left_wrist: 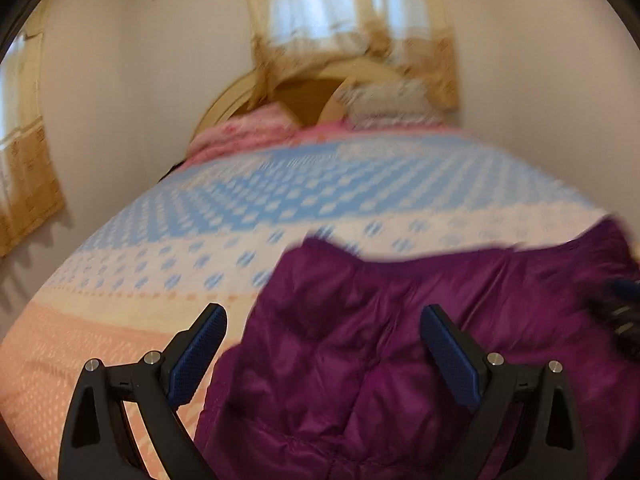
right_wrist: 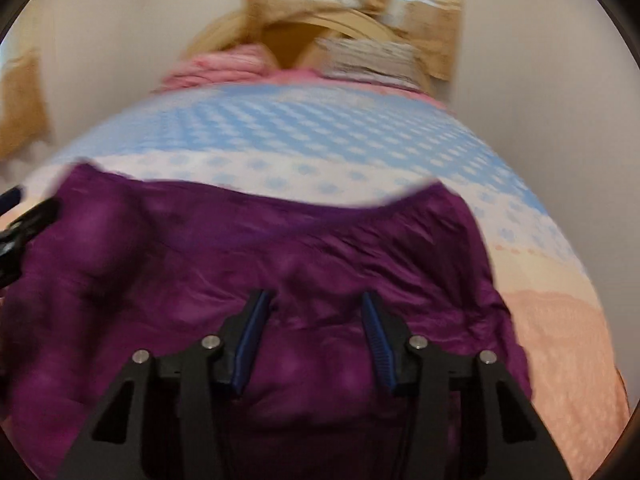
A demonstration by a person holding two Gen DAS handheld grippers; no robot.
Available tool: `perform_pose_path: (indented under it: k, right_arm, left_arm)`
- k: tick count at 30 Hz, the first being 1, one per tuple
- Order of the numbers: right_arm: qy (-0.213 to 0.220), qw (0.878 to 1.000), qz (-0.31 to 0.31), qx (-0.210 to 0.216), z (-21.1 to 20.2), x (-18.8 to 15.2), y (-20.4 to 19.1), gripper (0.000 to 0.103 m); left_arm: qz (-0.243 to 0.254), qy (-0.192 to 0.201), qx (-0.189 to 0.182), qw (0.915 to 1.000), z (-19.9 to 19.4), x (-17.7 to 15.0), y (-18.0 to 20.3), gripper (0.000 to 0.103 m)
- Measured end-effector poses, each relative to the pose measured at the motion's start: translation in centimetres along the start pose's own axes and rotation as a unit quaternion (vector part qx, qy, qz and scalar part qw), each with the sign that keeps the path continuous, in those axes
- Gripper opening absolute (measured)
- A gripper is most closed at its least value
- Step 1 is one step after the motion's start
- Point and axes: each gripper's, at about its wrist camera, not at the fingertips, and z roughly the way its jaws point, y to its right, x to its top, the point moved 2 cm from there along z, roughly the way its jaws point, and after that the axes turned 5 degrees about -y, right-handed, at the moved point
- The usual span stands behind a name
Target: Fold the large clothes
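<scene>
Lying flat: one purple jacket (right_wrist: 280, 248) | left tongs (left_wrist: 323, 320) spread | right tongs (right_wrist: 316, 300) spread

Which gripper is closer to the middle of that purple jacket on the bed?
Right. The right gripper hangs open over the middle of the purple jacket. The left gripper is open too, astride the jacket's left edge, one finger over the bedspread.

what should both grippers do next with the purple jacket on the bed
Probably lower both and close on the near edge. The purple jacket lies spread on the bed, and the left gripper and right gripper hang over it, jaws open, holding nothing.
</scene>
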Motion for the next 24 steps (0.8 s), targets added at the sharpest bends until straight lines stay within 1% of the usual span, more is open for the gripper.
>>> perform_pose_path:
  k: [1,2,3,4,5,6,7,8,9,14,16,17,18,19,20,21,22,23,24]
  right_arm:
    - [-0.006,0.999,0.039,-0.008,0.5,-0.3,1.8,0.051]
    - [-0.011,0.997,0.071,-0.007,0.8,-0.5,3.1,0.051]
    - [-0.013,0.995,0.097,0.002,1.0,-0.8,4.2,0.051]
    - [-0.013,0.992,0.127,0.01,1.2,-1.2,5.3,0.05]
    - [-0.014,0.989,0.147,0.015,1.3,-1.5,6.0,0.047]
    - [-0.015,0.987,0.158,0.022,1.5,-1.7,6.4,0.047]
    - [-0.018,0.986,0.165,0.026,1.6,-1.9,6.6,0.046]
    - [-0.02,0.986,0.166,0.024,1.6,-2.0,6.5,0.046]
    - [-0.02,0.986,0.164,0.02,1.5,-2.0,6.3,0.046]
    - [-0.031,0.987,0.157,0.007,2.1,-1.7,5.6,0.046]
    - [-0.04,0.988,0.151,0.002,2.4,-1.4,5.4,0.046]
    - [-0.039,0.988,0.148,-0.005,2.1,-1.2,5.3,0.046]
    - [-0.025,0.989,0.145,-0.016,1.0,-1.0,5.1,0.047]
    - [-0.002,0.989,0.144,-0.019,-0.2,-0.8,4.8,0.047]
    - [0.032,0.989,0.142,-0.018,-2.2,-0.5,4.0,0.048]
    - [0.053,0.989,0.139,-0.014,-3.5,-0.2,3.2,0.05]
    - [0.066,0.989,0.129,-0.001,-4.6,0.3,1.9,0.051]
    - [0.07,0.991,0.112,0.018,-5.1,0.9,0.3,0.051]
    - [0.067,0.992,0.099,0.031,-5.2,1.3,-1.1,0.05]
  left_arm:
    - [-0.024,-0.029,0.011,0.9992,1.8,-0.2,-0.9,0.098]
    - [-0.051,-0.052,0.009,0.9973,3.0,-0.4,-1.9,0.098]
    - [-0.083,-0.076,0.0,0.9936,4.2,-0.7,-3.0,0.098]
    - [-0.12,-0.099,-0.012,0.9878,5.3,-1.2,-4.3,0.098]
    - [-0.143,-0.112,-0.021,0.9831,6.0,-1.6,-5.1,0.098]
    - [-0.165,-0.122,-0.036,0.9781,6.6,-2.1,-5.8,0.098]
    - [-0.173,-0.126,-0.046,0.9757,6.9,-2.4,-6.0,0.098]
    - [-0.173,-0.128,-0.051,0.9753,7.0,-2.6,-6.1,0.098]
    - [-0.17,-0.129,-0.048,0.9758,7.0,-2.6,-5.9,0.098]
    - [-0.137,-0.144,-0.024,0.9797,7.5,-2.4,-4.6,0.099]
    - [-0.125,-0.146,-0.017,0.9813,7.1,-2.2,-4.3,0.099]
    - [-0.119,-0.145,-0.012,0.9822,6.7,-1.9,-4.3,0.099]
    - [-0.115,-0.136,-0.004,0.9839,5.8,-1.8,-4.5,0.099]
    - [-0.109,-0.112,0.0,0.9877,4.1,-1.3,-4.6,0.099]
    - [-0.105,-0.087,-0.003,0.9907,2.8,-0.9,-4.6,0.099]
    - [-0.097,-0.051,-0.008,0.9939,0.8,-0.6,-4.2,0.099]
    - [-0.089,-0.027,-0.013,0.9956,-0.3,-0.4,-3.8,0.099]
    - [-0.077,-0.01,-0.013,0.9969,-1.1,-0.2,-3.2,0.099]
    - [-0.06,0.0,-0.002,0.9982,-1.5,0.0,-2.3,0.099]
